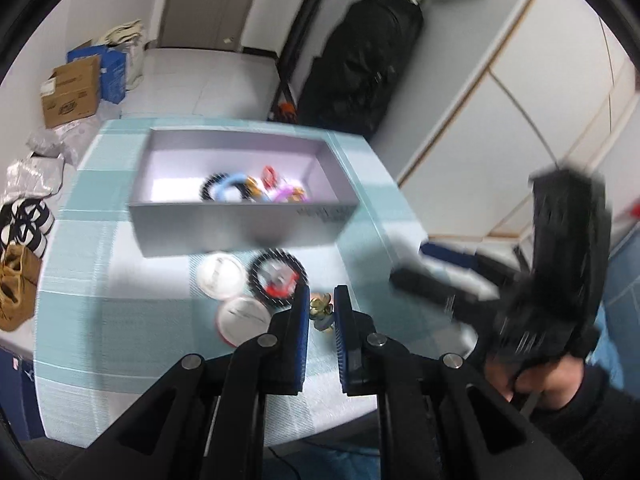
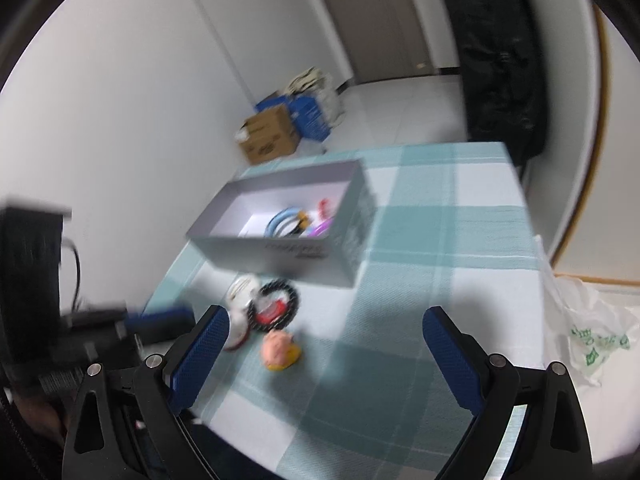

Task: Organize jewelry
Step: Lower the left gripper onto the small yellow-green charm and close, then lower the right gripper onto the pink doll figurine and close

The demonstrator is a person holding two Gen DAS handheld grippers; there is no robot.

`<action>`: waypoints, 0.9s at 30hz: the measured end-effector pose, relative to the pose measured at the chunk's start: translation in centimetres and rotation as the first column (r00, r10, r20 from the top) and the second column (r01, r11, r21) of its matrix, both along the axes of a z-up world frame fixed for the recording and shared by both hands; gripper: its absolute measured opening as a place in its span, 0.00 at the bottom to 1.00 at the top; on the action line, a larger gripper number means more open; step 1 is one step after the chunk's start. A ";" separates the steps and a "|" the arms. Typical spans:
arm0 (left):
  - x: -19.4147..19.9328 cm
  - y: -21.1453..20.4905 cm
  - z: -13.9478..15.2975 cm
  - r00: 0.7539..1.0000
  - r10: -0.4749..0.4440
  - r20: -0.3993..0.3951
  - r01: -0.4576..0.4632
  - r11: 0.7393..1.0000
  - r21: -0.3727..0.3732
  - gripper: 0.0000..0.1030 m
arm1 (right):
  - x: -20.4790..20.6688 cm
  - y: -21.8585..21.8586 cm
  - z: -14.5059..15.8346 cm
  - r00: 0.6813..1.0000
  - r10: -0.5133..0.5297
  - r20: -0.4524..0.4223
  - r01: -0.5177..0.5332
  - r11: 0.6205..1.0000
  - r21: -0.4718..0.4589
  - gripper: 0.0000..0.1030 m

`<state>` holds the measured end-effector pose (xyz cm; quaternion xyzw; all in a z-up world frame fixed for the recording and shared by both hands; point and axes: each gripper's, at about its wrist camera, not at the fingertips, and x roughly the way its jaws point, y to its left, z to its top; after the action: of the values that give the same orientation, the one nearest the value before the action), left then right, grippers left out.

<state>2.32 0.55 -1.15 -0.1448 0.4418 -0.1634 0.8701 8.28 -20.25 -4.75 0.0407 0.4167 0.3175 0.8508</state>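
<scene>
Presently we find the left gripper (image 1: 322, 307) held low over the checked tablecloth (image 1: 120, 320), its blue-padded jaws drawn narrow, with a small gold-coloured trinket (image 1: 321, 312) lying in the slot between them. Motion blur spoils this view, so we cannot say whether the pads actually touch the piece or merely flank it; we judge contact likely but unconfirmed. The right gripper (image 2: 326, 344) hangs higher and off to the side with its jaws spread wide and nothing between them. From its camera the same trinket (image 2: 281, 353) shows as a pinkish and yellow lump resting on the cloth, just beside a black beaded ring (image 2: 273, 306) and two white round discs (image 2: 240, 286). The grey box (image 1: 240, 216) stands directly ahead of the left gripper, beyond the ring and discs, its long side facing us and its opening upward; several bracelets (image 1: 240, 188) already lie inside toward its right half. We judge the governing relation to be this: the trinket sits dead centre on the left tool's axis, and the box lies straight forward along that same line, so the left hand is plainly the nearer and better placed. The near wall of the box must be cleared by height before any forward travel.
</scene>
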 end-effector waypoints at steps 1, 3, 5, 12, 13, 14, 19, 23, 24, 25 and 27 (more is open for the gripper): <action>0.1 0.6 0.1 1.000 0.018 0.005 -0.018 1.000 -0.017 0.07 | -0.2 0.5 -0.1 1.000 0.021 0.002 -0.021 1.000 -0.012 0.95; 0.4 1.5 0.2 0.999 0.050 0.013 -0.050 0.998 -0.041 0.08 | -0.6 1.8 -0.6 0.997 0.083 -0.001 -0.083 0.996 -0.035 0.94; 0.6 2.3 0.3 0.997 0.076 0.017 -0.075 0.995 -0.060 0.08 | -1.0 2.9 -1.0 0.992 0.126 -0.005 -0.127 0.990 -0.059 0.92; 1.1 4.0 0.6 0.993 0.116 0.031 -0.113 0.990 -0.080 0.08 | -1.5 5.3 -2.6 0.982 0.190 -0.013 -0.190 0.969 -0.160 0.62; 1.1 4.1 0.6 0.992 0.118 0.034 -0.115 0.990 -0.081 0.08 | -1.5 5.5 -2.9 0.982 0.191 -0.014 -0.190 0.966 -0.173 0.60; 1.1 4.2 0.7 0.992 0.120 0.038 -0.116 0.990 -0.083 0.08 | -1.5 5.6 -3.1 0.982 0.190 -0.017 -0.190 0.965 -0.183 0.58; 0.9 4.9 0.9 0.991 0.128 0.045 -0.123 0.988 -0.095 0.08 | -1.3 6.4 -3.7 0.979 0.201 -0.020 -0.201 0.958 -0.207 0.36; 1.0 5.4 0.9 0.990 0.133 0.044 -0.128 0.987 -0.099 0.08 | -1.2 6.6 -4.0 0.980 0.196 -0.023 -0.196 0.953 -0.232 0.26; 1.0 5.4 0.9 0.990 0.134 0.042 -0.129 0.987 -0.101 0.07 | -1.2 6.6 -3.9 0.980 0.196 -0.027 -0.197 0.954 -0.227 0.26; 1.1 5.5 0.9 0.990 0.135 0.041 -0.130 0.986 -0.103 0.07 | -1.2 6.5 -3.9 0.980 0.196 -0.025 -0.197 0.955 -0.222 0.26; 1.1 5.7 0.9 0.990 0.138 0.040 -0.133 0.985 -0.109 0.08 | -1.1 6.4 -3.5 0.982 0.188 -0.008 -0.185 0.958 -0.218 0.25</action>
<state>3.40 6.26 -0.27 -0.2167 0.4008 -0.1308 0.8805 7.19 -13.87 -8.22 -0.0941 0.4452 0.3490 0.8192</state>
